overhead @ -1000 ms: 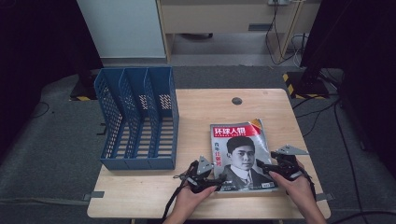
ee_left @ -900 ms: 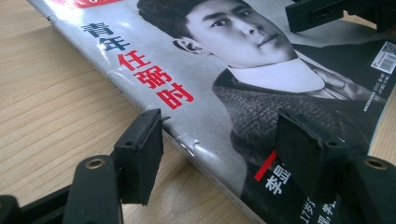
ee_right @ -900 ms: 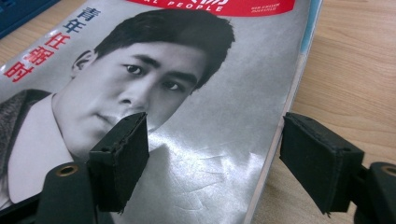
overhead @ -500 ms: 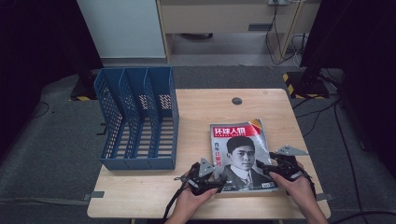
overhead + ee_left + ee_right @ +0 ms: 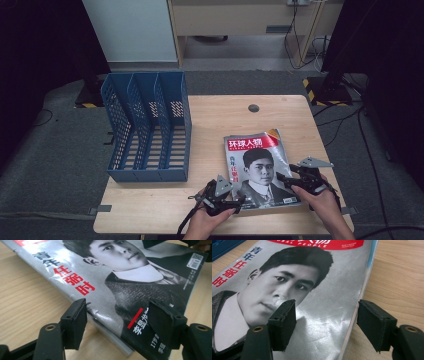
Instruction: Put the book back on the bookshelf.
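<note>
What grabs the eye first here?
The magazine with a black-and-white portrait cover and red title band, lying flat at the table's near right. The left claw and right claw flank its near corners, jaws apart astride its edges; the right's have just been closing. A blue three-slot file rack stands at the left.

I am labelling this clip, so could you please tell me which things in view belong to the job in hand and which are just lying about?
In the job: magazine, left gripper, right gripper.
Lying about: blue file rack, table.
</note>
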Demonstrator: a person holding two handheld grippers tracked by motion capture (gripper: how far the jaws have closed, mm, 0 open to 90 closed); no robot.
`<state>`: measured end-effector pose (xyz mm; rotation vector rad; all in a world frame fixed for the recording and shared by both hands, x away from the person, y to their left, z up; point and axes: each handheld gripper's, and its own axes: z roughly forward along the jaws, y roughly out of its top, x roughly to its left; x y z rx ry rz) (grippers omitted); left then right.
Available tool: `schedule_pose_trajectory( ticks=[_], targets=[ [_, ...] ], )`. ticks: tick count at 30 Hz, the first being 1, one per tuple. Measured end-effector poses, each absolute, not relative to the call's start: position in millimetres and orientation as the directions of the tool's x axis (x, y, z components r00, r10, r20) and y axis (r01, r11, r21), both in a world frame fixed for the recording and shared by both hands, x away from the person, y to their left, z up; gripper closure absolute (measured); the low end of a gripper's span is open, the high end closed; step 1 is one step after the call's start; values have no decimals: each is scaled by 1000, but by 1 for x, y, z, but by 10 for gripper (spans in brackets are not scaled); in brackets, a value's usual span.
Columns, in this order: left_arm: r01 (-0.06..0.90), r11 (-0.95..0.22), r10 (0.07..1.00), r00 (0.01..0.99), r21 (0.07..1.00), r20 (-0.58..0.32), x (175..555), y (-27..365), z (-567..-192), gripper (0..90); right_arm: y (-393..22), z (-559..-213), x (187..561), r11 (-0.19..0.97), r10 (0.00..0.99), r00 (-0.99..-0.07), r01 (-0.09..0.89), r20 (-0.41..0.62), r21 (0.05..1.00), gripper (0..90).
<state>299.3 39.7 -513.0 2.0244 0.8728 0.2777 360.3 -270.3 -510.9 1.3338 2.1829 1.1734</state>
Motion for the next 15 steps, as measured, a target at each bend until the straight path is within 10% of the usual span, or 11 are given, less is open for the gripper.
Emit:
schedule_pose_trajectory(
  ticks=[15],
  targets=[
    [505,-316,701,695,804,-161,311,54,-508,171,-267,-507,365,214,858,-498,571,128,792,241]
  ],
)
